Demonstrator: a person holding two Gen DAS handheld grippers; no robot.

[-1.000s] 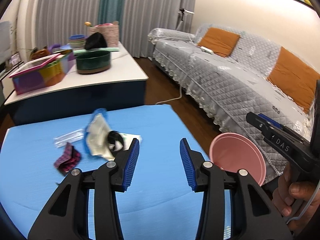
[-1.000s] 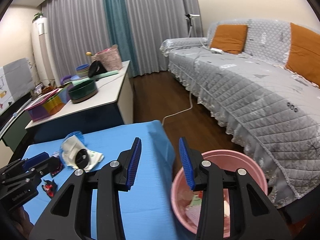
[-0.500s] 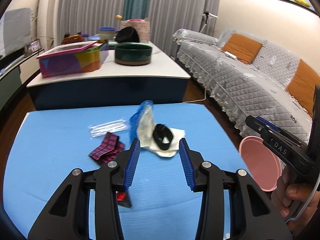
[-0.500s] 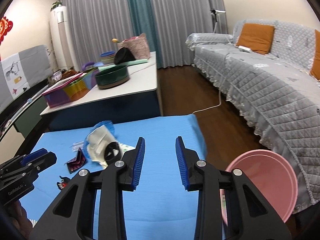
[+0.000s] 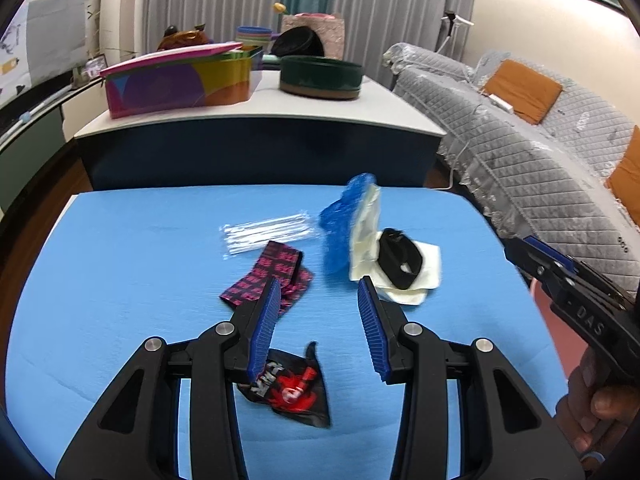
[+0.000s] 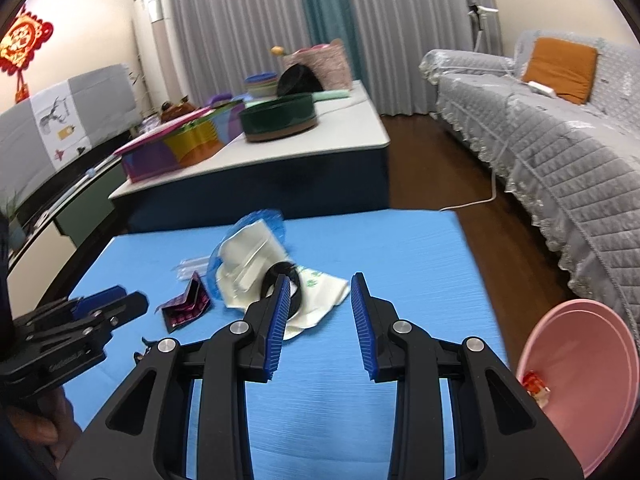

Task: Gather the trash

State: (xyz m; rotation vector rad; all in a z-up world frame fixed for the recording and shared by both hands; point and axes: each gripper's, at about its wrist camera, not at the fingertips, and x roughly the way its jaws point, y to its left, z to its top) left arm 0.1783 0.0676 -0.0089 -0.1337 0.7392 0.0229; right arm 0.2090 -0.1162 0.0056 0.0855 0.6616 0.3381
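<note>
Trash lies scattered on the blue table (image 5: 120, 280). There is a black-and-red wrapper (image 5: 292, 390), a pink-patterned dark wrapper (image 5: 276, 270), a clear plastic sleeve (image 5: 268, 234), a blue bag with cream packaging (image 5: 344, 228), and a black ring (image 5: 400, 258) on a white napkin (image 5: 430, 260). My left gripper (image 5: 318, 284) hovers open over the black-and-red wrapper, holding nothing. My right gripper (image 6: 320, 278) is open and empty, just right of the black ring (image 6: 286, 280) and napkin (image 6: 324, 292). The pink bin (image 6: 580, 380) stands off the table's right side and holds some scraps.
A white-topped low table (image 5: 320, 108) stands behind with a colourful box (image 5: 176, 80) and a dark green round tin (image 5: 320, 76). A grey quilted sofa (image 6: 560, 152) runs along the right. A white cable (image 6: 476, 200) lies on the wooden floor.
Both grippers swung left, away from the pink bin, and dropped closer to the trash on the blue table. The right jaws narrowed a little.
</note>
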